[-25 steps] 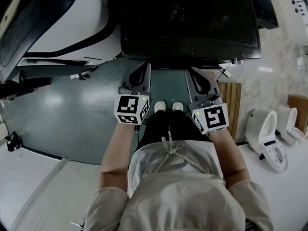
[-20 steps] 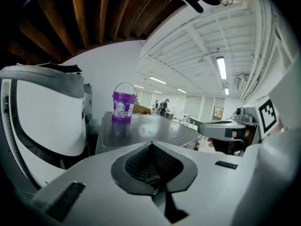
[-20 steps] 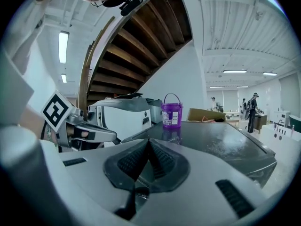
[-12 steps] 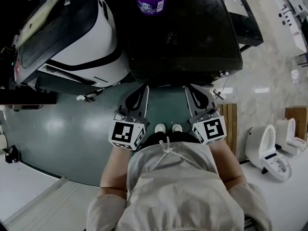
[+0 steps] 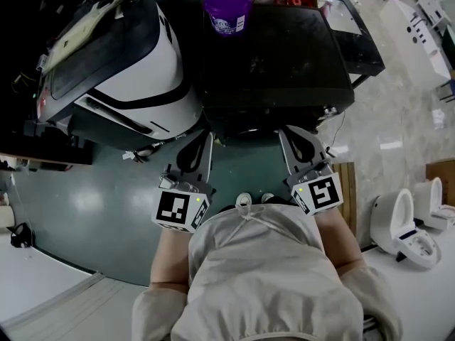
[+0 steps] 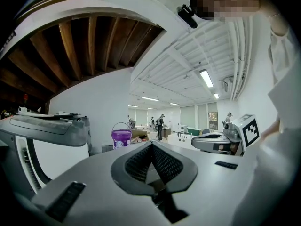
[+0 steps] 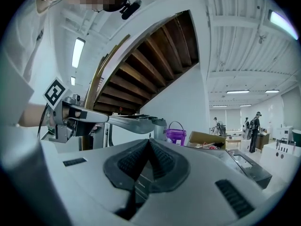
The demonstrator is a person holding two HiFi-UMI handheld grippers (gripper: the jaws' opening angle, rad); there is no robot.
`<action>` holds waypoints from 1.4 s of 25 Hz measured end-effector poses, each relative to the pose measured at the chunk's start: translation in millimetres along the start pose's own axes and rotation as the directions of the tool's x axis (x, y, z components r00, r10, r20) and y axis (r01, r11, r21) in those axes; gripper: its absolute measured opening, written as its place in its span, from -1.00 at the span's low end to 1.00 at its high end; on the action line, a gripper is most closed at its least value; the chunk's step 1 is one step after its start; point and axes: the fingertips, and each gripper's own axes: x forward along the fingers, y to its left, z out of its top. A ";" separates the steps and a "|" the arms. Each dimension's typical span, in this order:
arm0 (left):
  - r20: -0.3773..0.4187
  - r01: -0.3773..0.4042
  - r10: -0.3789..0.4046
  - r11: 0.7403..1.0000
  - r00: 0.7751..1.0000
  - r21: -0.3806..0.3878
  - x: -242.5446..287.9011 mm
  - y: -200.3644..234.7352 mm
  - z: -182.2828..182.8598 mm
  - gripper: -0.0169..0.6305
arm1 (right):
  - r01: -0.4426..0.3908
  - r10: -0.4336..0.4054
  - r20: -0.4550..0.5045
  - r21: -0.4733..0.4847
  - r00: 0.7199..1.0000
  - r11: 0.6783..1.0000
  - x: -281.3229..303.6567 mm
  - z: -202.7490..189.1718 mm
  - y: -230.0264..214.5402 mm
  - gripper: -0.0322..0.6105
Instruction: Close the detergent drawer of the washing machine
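Observation:
In the head view a dark-topped washing machine [image 5: 277, 55] stands straight ahead; its front and detergent drawer are hidden under the top's near edge. My left gripper [image 5: 206, 135] and right gripper [image 5: 288, 132] point at that near edge, side by side, both shut on nothing. In the left gripper view the left gripper [image 6: 151, 144] has its jaws pressed together, with the right gripper [image 6: 218, 142] off to the side. The right gripper view shows the right gripper [image 7: 149, 141] closed too, and the left gripper [image 7: 89, 119] at its left.
A purple bucket [image 5: 227, 6] sits on the far edge of the machine's top. A white and black appliance [image 5: 121, 69] stands close on the left. White toilets [image 5: 409, 226] and a wooden slatted board [image 5: 348, 183] lie on the floor at right. Green floor [image 5: 92, 190] spreads left.
The head view has swung up over the machine, so the purple bucket and the white appliance came into sight. Both grippers moved forward to the machine's near edge, still shut.

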 end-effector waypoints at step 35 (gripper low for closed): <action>-0.013 0.028 -0.028 1.000 1.000 0.011 -40.1 2.7 -17.7 -0.89 | -0.017 0.017 0.035 -0.003 0.999 1.000 -7.6 8.4 45.3 -0.89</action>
